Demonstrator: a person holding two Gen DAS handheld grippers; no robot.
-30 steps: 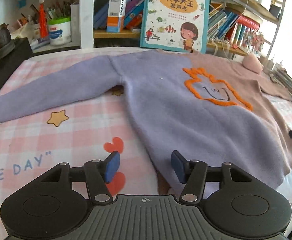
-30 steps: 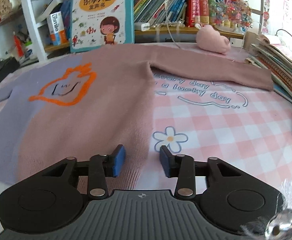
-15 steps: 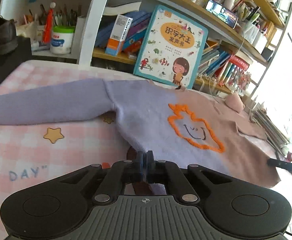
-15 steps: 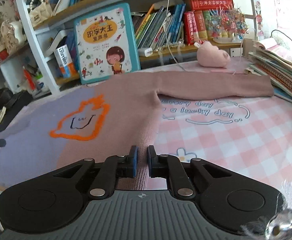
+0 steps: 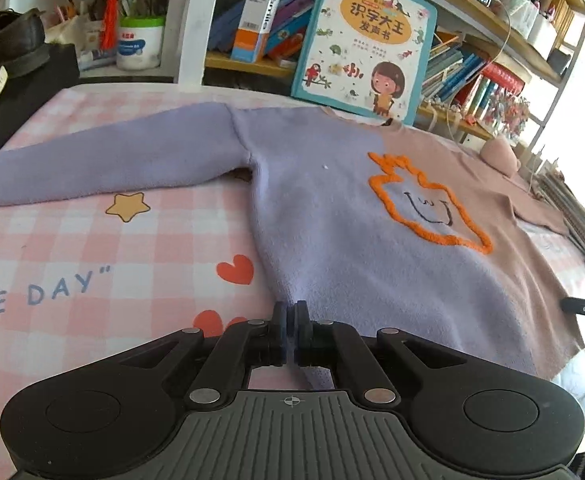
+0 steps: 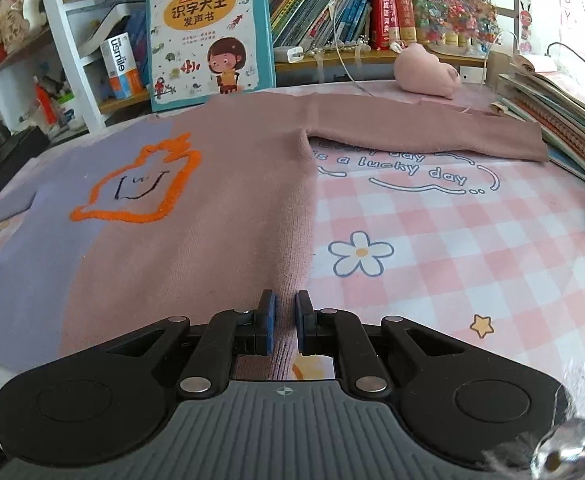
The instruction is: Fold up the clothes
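Both grippers pinch the bottom hem of the sweater, one at each corner

The sweater (image 5: 332,216), half lilac and half dusty pink with an orange outline on the chest, lies flat and face up on the pink checked cloth (image 5: 92,248), both sleeves stretched out to the sides. The left gripper (image 5: 291,334) has its blue pads pressed almost together on the lilac corner of the hem; the right gripper (image 6: 283,326) has its pads closed on a thicker bunch of the pink hem, with knit visible between them. As I judge it, the step is to carry the hem up toward the collar. To do it well, both hands should rise together and at the same height, so the knit does not stretch or skew. The fold should land straight, short of the picture book (image 6: 212,36) behind the collar.
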